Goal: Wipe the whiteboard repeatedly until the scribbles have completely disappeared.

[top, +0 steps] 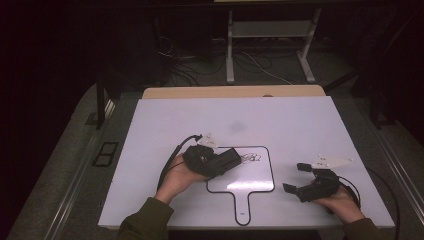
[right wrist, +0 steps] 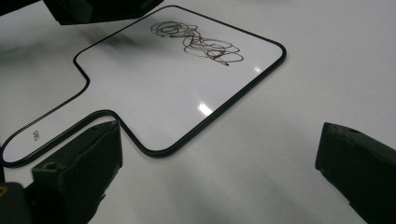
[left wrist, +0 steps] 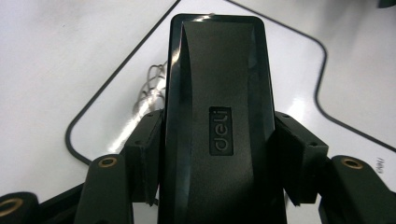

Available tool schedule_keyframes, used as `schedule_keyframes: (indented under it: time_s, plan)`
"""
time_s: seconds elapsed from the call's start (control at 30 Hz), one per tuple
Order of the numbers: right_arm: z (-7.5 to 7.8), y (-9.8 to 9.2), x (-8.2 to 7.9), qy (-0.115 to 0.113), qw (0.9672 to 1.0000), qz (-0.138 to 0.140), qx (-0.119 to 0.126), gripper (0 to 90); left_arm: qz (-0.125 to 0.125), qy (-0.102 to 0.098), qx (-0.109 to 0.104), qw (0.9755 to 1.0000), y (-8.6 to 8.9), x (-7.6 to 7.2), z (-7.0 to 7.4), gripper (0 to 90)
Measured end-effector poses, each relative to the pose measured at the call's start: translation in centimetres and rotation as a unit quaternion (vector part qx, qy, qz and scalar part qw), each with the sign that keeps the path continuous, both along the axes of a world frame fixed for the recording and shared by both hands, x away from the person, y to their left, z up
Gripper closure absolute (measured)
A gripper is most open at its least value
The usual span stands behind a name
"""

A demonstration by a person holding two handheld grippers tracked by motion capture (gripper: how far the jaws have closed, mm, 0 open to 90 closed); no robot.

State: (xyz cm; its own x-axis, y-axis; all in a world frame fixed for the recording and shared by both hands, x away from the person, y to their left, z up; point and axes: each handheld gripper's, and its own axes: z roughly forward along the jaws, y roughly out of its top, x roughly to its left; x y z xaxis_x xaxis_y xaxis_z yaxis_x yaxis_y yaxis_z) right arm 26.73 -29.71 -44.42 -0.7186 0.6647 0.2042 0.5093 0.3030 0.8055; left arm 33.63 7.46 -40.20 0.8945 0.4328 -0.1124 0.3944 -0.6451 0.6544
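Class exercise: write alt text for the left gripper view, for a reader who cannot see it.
The left gripper is shut on a black eraser marked "deli", its pads pressing both long sides. Beneath it lies a small handled whiteboard with a black rim, and a grey scribble shows beside the eraser.

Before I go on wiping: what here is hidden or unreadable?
- Eraser underside: left gripper view, hidden by its own body.
- Scribble: left gripper view, partly behind the eraser.
- Handle print on the whiteboard: right gripper view, too small.
- Right hand-held gripper pads: high view, too small.
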Motion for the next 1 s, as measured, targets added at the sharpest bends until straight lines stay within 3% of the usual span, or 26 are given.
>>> schedule_keyframes:
  time_s: [0.3, 0.5, 0.77, 1.0]
  plan:
    - [0.0, -0.1, 0.0, 0.002, 1.0, -0.001, 0.001, 0.0, 0.028, -0.01, 0.033, 0.999, -0.6, 2.5, 0.2, 39.6]
    - [0.0, 0.0, 0.0, 0.002, 1.0, -0.001, 0.001, 0.0, 0.039, -0.017, 0.047, 0.998, -1.2, 4.1, -0.7, 39.6]
    - [-0.1, 0.0, 0.0, 0.0, 1.0, 0.001, 0.002, 0.0, 0.048, -0.015, 0.048, 0.9976, -1.5, 4.9, -1.6, 39.6]
    - [-0.1, 0.1, 0.0, -0.001, 1.0, 0.002, 0.001, 0.0, 0.043, -0.016, 0.067, 0.9967, -2.1, 5.0, -2.4, 39.6]
